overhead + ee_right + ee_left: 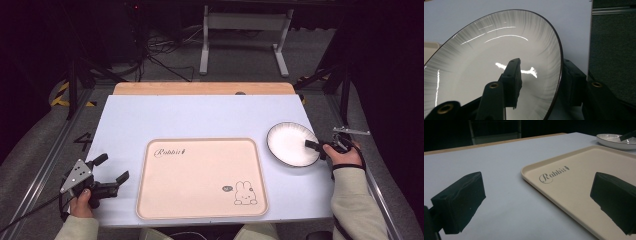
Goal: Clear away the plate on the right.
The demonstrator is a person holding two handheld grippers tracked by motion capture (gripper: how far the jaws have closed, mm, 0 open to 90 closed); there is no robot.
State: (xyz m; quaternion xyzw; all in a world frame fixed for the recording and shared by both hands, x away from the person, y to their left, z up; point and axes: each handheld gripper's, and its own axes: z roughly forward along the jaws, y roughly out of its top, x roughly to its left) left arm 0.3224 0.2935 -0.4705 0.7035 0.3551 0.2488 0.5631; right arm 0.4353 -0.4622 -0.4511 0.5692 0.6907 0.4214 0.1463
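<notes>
Tray (201,179) lies at the near middle of the table (165,115), its near edge close to the table's front edge. Plate (292,144) sits on the table just right of the tray's far right corner, apart from it. Left gripper (114,169) is left of the tray, near the front left corner. Right gripper (320,148) is at the plate's right rim, one jaw inside the rim, one outside.

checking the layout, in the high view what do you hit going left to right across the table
left gripper → tray → plate → right gripper, its jaws straddling the plate's right rim
</notes>
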